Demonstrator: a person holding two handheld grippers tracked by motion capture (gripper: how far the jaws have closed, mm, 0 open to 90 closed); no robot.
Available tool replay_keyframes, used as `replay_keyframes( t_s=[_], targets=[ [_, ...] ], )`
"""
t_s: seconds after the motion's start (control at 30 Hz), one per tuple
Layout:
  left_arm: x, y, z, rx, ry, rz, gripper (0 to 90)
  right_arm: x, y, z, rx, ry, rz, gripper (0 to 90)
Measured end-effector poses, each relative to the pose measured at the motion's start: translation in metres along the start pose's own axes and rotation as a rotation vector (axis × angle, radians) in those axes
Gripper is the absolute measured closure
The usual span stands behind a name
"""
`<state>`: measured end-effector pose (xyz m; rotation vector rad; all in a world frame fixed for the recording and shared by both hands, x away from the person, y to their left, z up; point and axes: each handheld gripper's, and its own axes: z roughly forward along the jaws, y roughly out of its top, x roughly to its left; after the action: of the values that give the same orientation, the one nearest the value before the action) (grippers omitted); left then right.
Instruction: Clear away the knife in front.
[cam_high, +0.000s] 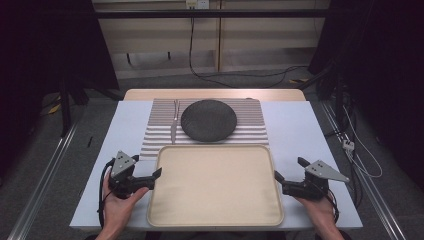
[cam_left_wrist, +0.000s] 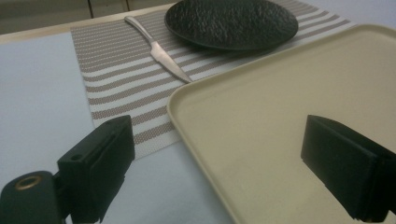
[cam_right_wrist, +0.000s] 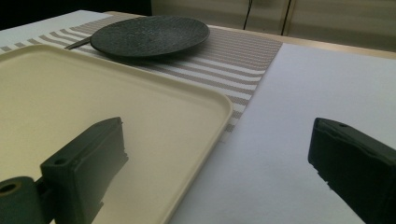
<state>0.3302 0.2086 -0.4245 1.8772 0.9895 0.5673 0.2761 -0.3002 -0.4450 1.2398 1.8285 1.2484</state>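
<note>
On the white tabletop (cam_high: 305, 130), a cream tray (cam_high: 215, 185) lies flat with its long axis running left to right, its far rim overlapping the near edge of a striped placemat (cam_high: 155, 135). The left claw (cam_high: 156, 177) sits at the tray's left rim, just beside it, and the right claw (cam_high: 286, 176) at the right rim, so each hand has one short side directly before it and neither is nearer than the other. Both point inward toward the tray's middle.

From the left gripper view, the left claw (cam_left_wrist: 224, 163) stands wide, with the tray's rim (cam_left_wrist: 187, 126) passing between its jaws and nothing pressed. From the right gripper view, the right claw (cam_right_wrist: 219, 163) is likewise wide, one jaw over the tray's floor, the other over bare tabletop, the rim (cam_right_wrist: 205, 154) running between them untouched.

Beyond the tray, a dark round plate (cam_high: 208, 120) rests on the placemat with a knife (cam_high: 174, 127) beside it on its left, both well apart from the claws.

Judging by this, the coming move is a two-sided grip on opposite rims; each claw needs only to slide inward along the tray's long axis and close.
</note>
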Motion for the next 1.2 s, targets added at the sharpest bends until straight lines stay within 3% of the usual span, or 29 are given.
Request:
replay_keyframes(
  t_s=[0.13,0.2,0.47,0.7,0.77,1.0,1.1,1.2],
  targets=[
    [0.001,0.001,0.001,-0.002,-0.013,-0.013,8.5,-0.001,0.0,-0.001,0.003,0.003,0.004,3.9],
    [0.002,0.004,0.001,0.008,-0.011,0.0,8.6,-0.001,0.0,-0.001,0.003,0.007,0.01,3.9],
    [0.014,0.017,0.003,0.007,-0.015,-0.058,8.6,-0.001,0.0,0.0,0.017,0.007,0.01,3.8],
    [0.016,0.027,0.013,0.042,-0.038,-0.035,7.3,0.001,0.0,0.001,0.029,0.012,0.013,4.0],
    [0.016,0.033,0.02,0.063,-0.089,-0.006,7.3,0.001,0.0,0.001,0.028,0.015,0.012,4.0],
    [0.015,0.044,0.033,0.081,-0.084,0.005,7.0,0.0,0.0,0.001,0.035,0.013,0.01,3.9],
    [0.017,0.051,0.039,0.095,-0.104,-0.006,6.5,0.001,0.0,0.001,0.035,0.022,0.011,3.9],
    [0.018,0.057,0.045,0.102,-0.079,0.017,6.9,0.001,0.0,0.002,0.039,0.022,0.004,3.7]
  ],
)
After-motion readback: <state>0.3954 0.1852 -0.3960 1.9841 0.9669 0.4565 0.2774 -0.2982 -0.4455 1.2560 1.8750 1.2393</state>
